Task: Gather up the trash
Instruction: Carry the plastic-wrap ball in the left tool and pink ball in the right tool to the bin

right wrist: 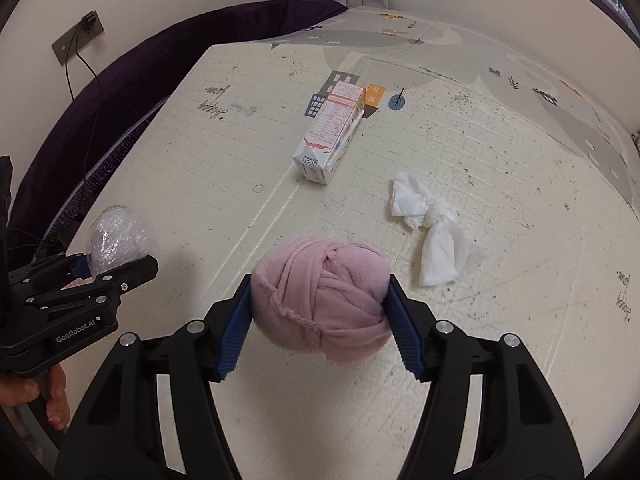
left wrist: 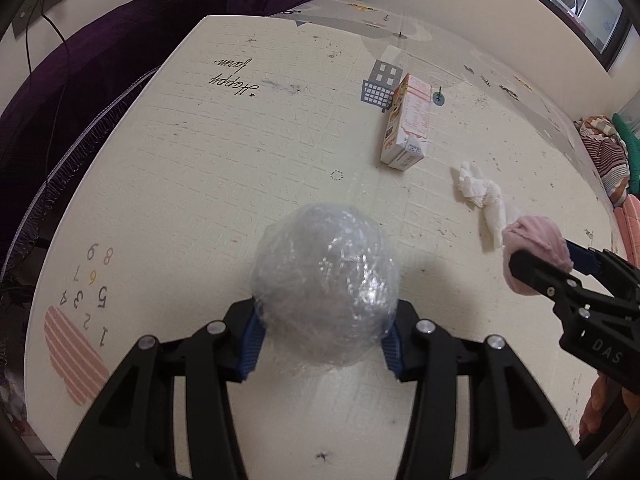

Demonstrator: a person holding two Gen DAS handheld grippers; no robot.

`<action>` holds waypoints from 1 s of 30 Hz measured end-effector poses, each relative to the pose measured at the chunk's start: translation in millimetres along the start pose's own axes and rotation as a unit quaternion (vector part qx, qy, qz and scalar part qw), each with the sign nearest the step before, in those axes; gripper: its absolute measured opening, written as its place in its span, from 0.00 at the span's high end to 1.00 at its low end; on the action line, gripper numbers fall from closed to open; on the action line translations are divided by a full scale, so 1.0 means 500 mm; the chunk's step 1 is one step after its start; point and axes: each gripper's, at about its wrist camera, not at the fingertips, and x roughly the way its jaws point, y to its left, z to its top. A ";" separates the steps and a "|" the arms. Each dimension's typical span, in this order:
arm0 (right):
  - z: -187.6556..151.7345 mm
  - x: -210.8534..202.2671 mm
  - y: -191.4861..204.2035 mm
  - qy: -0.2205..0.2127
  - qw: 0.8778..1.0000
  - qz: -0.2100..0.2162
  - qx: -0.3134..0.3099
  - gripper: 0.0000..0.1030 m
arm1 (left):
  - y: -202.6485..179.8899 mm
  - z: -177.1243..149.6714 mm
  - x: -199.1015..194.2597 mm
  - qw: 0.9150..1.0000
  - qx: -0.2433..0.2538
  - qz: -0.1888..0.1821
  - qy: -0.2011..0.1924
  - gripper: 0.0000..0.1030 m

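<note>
The left claw (left wrist: 324,334) is about half open, its ribbed blue pads (left wrist: 252,340) pressed against both sides of a ball of crinkled clear plastic wrap (left wrist: 326,288), glossy and roughly round, held above the play mat (left wrist: 200,152). The right claw (right wrist: 320,316) stands wider, its blue pads (right wrist: 234,332) clamped on a ball of soft pink knitted fabric (right wrist: 324,300), wound in overlapping bands with a stitched hem along one edge. In the right wrist view the left claw and its plastic ball sit at the near left; a person's hand (right wrist: 24,396) shows under it.

Just beyond the pink ball, to the right, a white tissue (right wrist: 432,232) lies on the mat, crumpled and knotted in the middle. Farther off, near the centre, a small rectangular drink carton (right wrist: 332,136) lies on its side, white with pink and orange print. The mat is cream foam, embossed in a grid, printed with buildings, numbers and script, and speckled with dark bits. A dark purple velvety cover (left wrist: 80,92) with a fringed edge borders its left side, below a wall socket (right wrist: 78,42).
</note>
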 end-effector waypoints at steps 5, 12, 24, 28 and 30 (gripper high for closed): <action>-0.026 -0.123 0.011 -0.008 1.000 0.005 -0.001 0.41 | -0.041 -0.037 -0.104 1.000 0.004 -0.016 0.003 0.53; -0.069 -0.310 -0.016 -0.020 1.000 -0.009 0.009 0.40 | -0.125 -0.092 -0.243 0.998 0.028 -0.049 0.005 0.53; -0.209 -0.628 -0.167 -0.066 0.997 -0.026 0.040 0.40 | -0.404 -0.186 -0.412 0.987 0.126 -0.092 -0.028 0.53; -0.302 -0.762 -0.288 -0.092 0.993 -0.045 0.058 0.40 | -0.546 -0.229 -0.472 0.982 0.150 -0.103 -0.046 0.53; -0.360 -0.833 -0.358 -0.102 0.991 -0.061 0.063 0.40 | -0.625 -0.262 -0.503 0.981 0.150 -0.110 -0.052 0.53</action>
